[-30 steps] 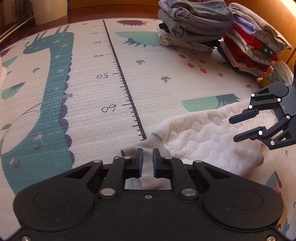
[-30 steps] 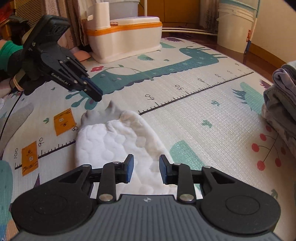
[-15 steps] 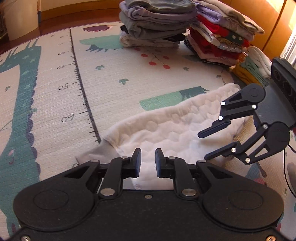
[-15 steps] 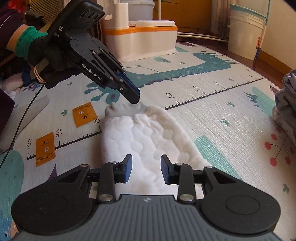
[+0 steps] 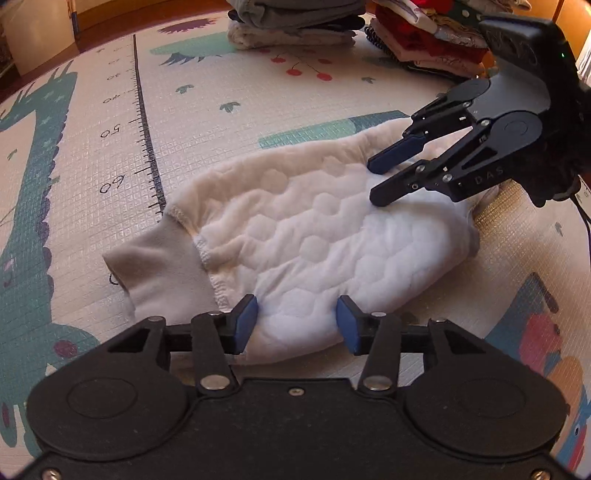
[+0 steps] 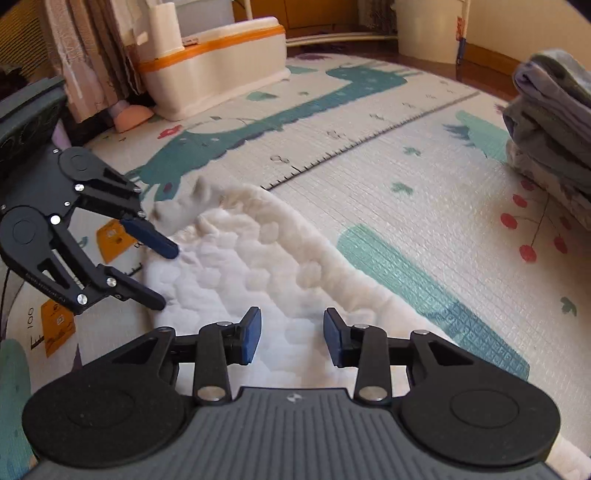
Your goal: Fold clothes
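On a play mat (image 5: 229, 155) printed with ruler marks "50" and "60", both the left gripper (image 5: 297, 323) and the right gripper (image 6: 291, 341) hang wide apart, empty, over a white quilted garment (image 5: 314, 236).

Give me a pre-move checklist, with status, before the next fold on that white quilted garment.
1. Left gripper open over the white quilted garment: ok.
2. Right gripper open, tips at the garment's far end: ok.
3. Garment lying flat on the printed foam play mat: ok.
4. Grey ribbed cuff in view, not tucked under: ok.
5. Folded clothes stacks apart from the garment: ok.
6. Underside layers smooth: cannot tell.
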`<state>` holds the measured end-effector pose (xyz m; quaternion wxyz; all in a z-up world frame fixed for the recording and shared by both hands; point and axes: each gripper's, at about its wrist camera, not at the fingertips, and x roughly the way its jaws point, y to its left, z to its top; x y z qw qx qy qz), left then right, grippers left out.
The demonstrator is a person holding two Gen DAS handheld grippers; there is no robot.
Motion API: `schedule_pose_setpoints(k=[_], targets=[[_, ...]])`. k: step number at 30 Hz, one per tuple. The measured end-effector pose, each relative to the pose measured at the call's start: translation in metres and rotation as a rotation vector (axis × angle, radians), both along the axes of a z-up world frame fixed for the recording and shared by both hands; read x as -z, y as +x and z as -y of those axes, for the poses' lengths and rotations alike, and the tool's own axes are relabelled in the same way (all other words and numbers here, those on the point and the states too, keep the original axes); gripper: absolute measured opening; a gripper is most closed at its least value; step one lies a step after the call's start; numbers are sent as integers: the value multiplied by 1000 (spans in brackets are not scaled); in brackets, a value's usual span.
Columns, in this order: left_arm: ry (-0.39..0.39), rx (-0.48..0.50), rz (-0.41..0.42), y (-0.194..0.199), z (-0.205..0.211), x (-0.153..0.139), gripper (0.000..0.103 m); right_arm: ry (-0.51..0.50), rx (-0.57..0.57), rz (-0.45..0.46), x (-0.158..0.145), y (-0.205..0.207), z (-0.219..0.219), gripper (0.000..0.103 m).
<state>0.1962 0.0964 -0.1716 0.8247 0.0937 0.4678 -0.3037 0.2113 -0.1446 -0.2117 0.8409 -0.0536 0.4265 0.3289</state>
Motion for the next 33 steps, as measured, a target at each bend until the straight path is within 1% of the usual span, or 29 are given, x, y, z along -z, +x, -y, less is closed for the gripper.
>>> schedule_pose_setpoints(k=[2, 3, 4, 5, 7, 9, 11, 12, 13, 14, 15, 17, 19, 20, 21, 22, 26, 28, 31, 33], targets=[[-1, -66, -22, 3, -6, -9, 47, -2, 15, -33, 9, 9, 7, 38], [-2, -100, -33, 5, -10, -13, 47, -9, 14, -30, 5, 7, 8, 38], [-3, -133, -44, 6, -13, -18, 47, 10, 19, -23, -1, 4, 12, 38], [-17, -186, -69, 10, -20, -23, 47, 28, 24, -17, -7, 0, 16, 38], [-61, -310, -128, 17, -37, -28, 47, 36, 35, -5, -14, -8, 28, 38], [-131, -421, -203, 15, -51, -19, 47, 31, 42, 1, -15, -14, 38, 39], [-194, -563, -222, 8, -59, -4, 47, 27, 59, -2, -14, -16, 48, 38], [-242, -634, -240, 4, -63, 5, 47, 27, 73, -4, -12, -16, 52, 38], [-318, -703, -277, 0, -68, 15, 47, 23, 83, -7, -10, -16, 55, 38], [-399, -794, -282, -9, -72, 25, 47, 10, 85, -9, -6, -15, 56, 38], [-466, -879, -264, -20, -75, 31, 47, -4, 87, -21, -2, -15, 57, 38], [-605, -1005, -249, -45, -80, 46, 47, -8, 100, -59, 11, -12, 60, 39], [-723, -1119, -223, -70, -83, 63, 47, 4, 105, -45, 14, -14, 60, 39], [-773, -1160, -223, -79, -83, 72, 47, 5, 106, -39, 15, -16, 60, 39], [-805, -1191, -229, -84, -83, 80, 47, 8, 107, -38, 15, -17, 60, 39], [-838, -1207, -213, -88, -83, 85, 47, 17, 107, -43, 16, -16, 62, 40], [-930, -1221, -164, -81, -86, 95, 47, 53, 109, -65, 17, -13, 68, 39], [-938, -1210, -140, -75, -87, 95, 47, 67, 110, -75, 17, -11, 71, 39], [-915, -1187, -113, -67, -81, 97, 39, 91, 126, -98, 17, -8, 74, 39], [-917, -1167, -96, -63, -78, 99, 38, 107, 137, -110, 18, -6, 75, 39]])
